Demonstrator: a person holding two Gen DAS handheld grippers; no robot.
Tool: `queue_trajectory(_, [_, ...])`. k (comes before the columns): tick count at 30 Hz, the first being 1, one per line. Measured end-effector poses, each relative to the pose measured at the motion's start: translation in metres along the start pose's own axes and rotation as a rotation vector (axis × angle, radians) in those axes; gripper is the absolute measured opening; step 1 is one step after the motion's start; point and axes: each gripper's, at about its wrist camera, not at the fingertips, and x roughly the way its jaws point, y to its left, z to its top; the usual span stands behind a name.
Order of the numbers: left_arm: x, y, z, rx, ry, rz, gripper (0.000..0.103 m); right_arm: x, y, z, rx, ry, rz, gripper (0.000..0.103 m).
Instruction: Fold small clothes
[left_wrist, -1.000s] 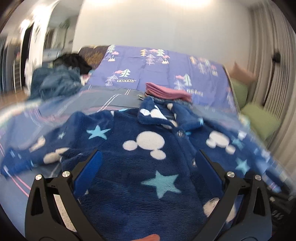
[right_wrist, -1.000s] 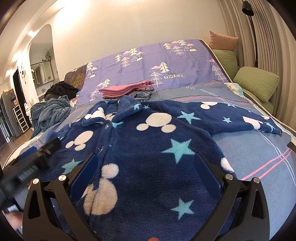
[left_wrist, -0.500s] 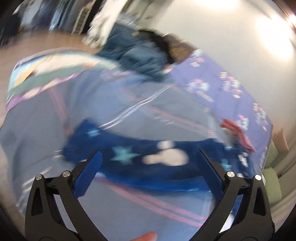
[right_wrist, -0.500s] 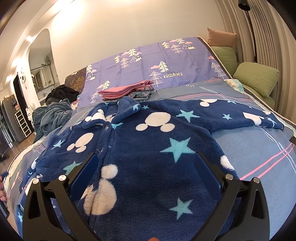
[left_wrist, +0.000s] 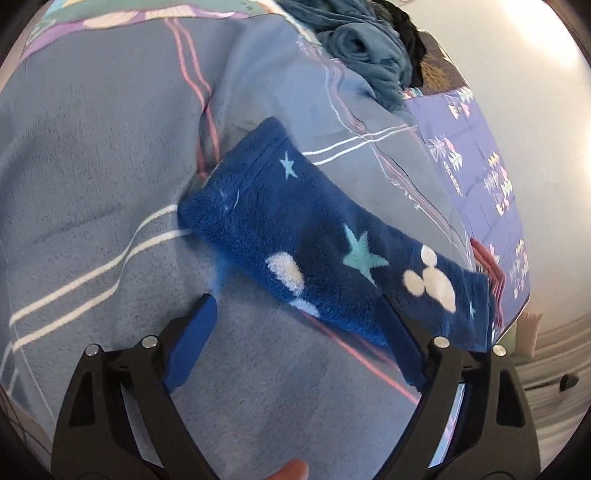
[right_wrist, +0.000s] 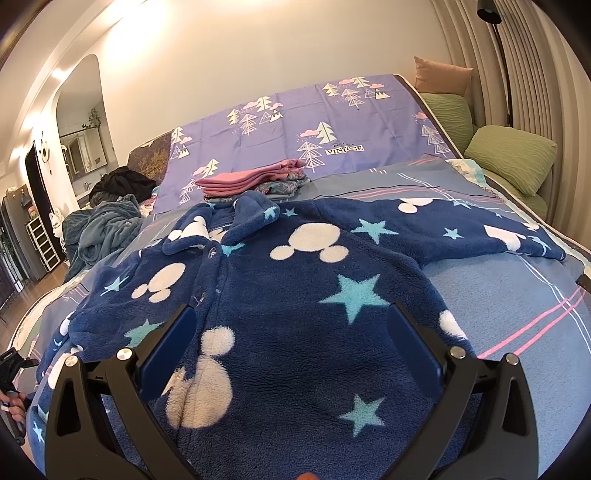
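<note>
Currently the fleece jacket (right_wrist: 295, 295) lies spread front-up on the bed (right_wrist: 498, 306), collar toward the stack of folded clothes (right_wrist: 255, 179). Its hem is cut off behind the right gripper (right_wrist: 291, 354), whose jaws are wide apart with nothing between them. Left view shows only one sleeve (left_wrist: 314, 243) flat on the bedcover; the jacket body is out of frame there. Left gripper (left_wrist: 295, 339) also spread wide, hovering near the sleeve cuff end, contact hard to tell. Crumpled teal blanket (left_wrist: 365, 51) sits at the far bed edge, partly cropped.
</note>
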Motion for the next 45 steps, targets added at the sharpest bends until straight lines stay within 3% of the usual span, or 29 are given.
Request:
queue_trajectory(7, [0.018, 0.003, 0.018, -0.171, 0.010, 0.011, 0.088, 0.000, 0.000, 0.000, 0.002, 0.001, 0.002, 0.102])
queue_trajectory(9, [0.022, 0.007, 0.025, -0.207, -0.022, 0.018, 0.079, 0.001, -0.002, 0.000, 0.008, 0.000, 0.005, 0.102])
queue_trajectory(12, [0.028, 0.018, 0.035, -0.285, -0.046, 0.026, 0.041, 0.000, -0.004, -0.001, 0.014, -0.004, 0.006, 0.102])
queue_trajectory(13, [0.030, 0.021, 0.037, -0.313, -0.045, 0.004, 0.020, 0.000, -0.004, -0.001, 0.014, -0.005, 0.005, 0.102])
queue_trajectory(14, [0.035, 0.026, 0.039, -0.346, -0.033, -0.028, 0.013, 0.000, -0.004, -0.002, 0.014, -0.006, 0.004, 0.102])
queue_trajectory(16, [0.036, 0.022, 0.042, -0.337, -0.030, -0.047, 0.011, 0.001, -0.002, -0.001, 0.001, 0.001, 0.007, 0.102])
queue_trajectory(18, [0.028, 0.001, 0.046, -0.263, -0.073, -0.043, 0.011, -0.002, 0.004, 0.002, -0.031, -0.001, 0.023, 0.102])
queue_trajectory(23, [0.005, -0.074, 0.051, -0.059, -0.138, -0.121, 0.010, -0.023, 0.032, 0.019, -0.128, -0.039, 0.136, 0.102])
queue_trajectory(25, [-0.003, -0.113, 0.050, 0.030, -0.145, -0.172, 0.010, -0.026, 0.033, 0.024, -0.123, -0.036, 0.158, 0.102])
queue_trajectory(31, [-0.015, -0.199, 0.023, 0.214, -0.107, -0.307, 0.010, -0.029, 0.034, 0.056, -0.038, 0.019, 0.372, 0.102])
queue_trajectory(35, [-0.020, -0.258, -0.014, 0.358, -0.048, -0.406, 0.010, -0.005, 0.030, 0.070, 0.130, 0.173, 0.658, 0.102])
queue_trajectory(36, [-0.020, -0.278, -0.030, 0.404, -0.025, -0.442, 0.010, 0.010, 0.030, 0.074, 0.205, 0.258, 0.757, 0.102])
queue_trajectory(39, [-0.011, -0.319, -0.070, 0.483, 0.045, -0.507, 0.010, 0.045, 0.039, 0.084, 0.335, 0.434, 0.939, 0.102])
queue_trajectory(41, [0.003, -0.349, -0.102, 0.539, 0.110, -0.542, 0.010, 0.057, 0.045, 0.094, 0.372, 0.481, 0.988, 0.102])
queue_trajectory(45, [0.035, -0.383, -0.166, 0.636, 0.196, -0.544, 0.011, 0.089, 0.044, 0.118, 0.380, 0.554, 0.969, 0.102])
